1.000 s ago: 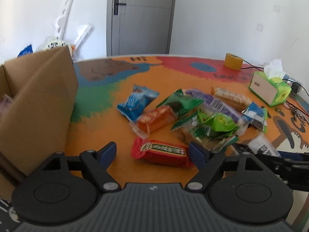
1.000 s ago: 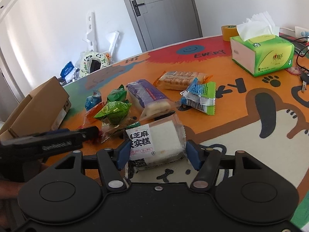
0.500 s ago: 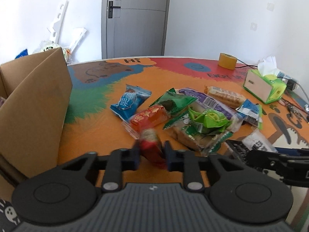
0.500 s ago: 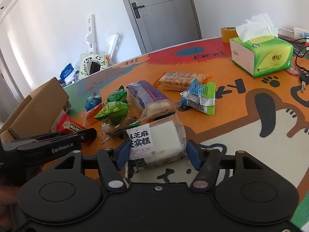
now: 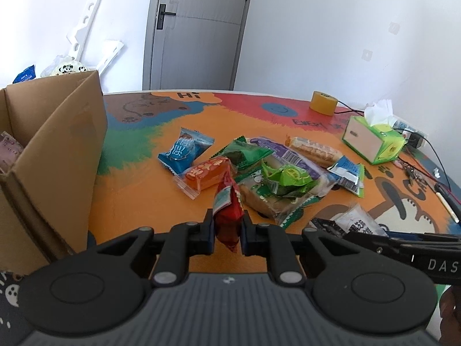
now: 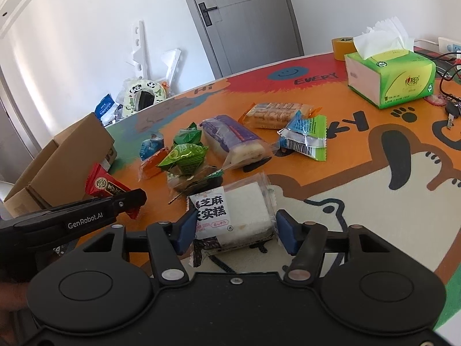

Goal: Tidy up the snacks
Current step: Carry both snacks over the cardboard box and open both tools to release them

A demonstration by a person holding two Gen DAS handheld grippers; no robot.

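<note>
L tongs [image 5: 227,232] clamped on crinkly red foil snack pack [image 5: 228,219], pack upright, lifted off the table [image 5: 138,201], w/ corrugated cardboard box [image 5: 57,155] to its left. R tongs [image 6: 232,230] closing, glossy clear-wrapped white cake block [image 6: 234,210] between the blue pads; left pad touches the wrapper, right pad just apart. Beyond: loose heap of crimped plastic wrappers, incl. green pyramid-shaped pack [image 6: 184,155] & long purple bread pack [image 6: 233,141]. Farther right, boxy green tissue pack [image 6: 391,77], roll of yellow tape [image 5: 324,103].
</note>
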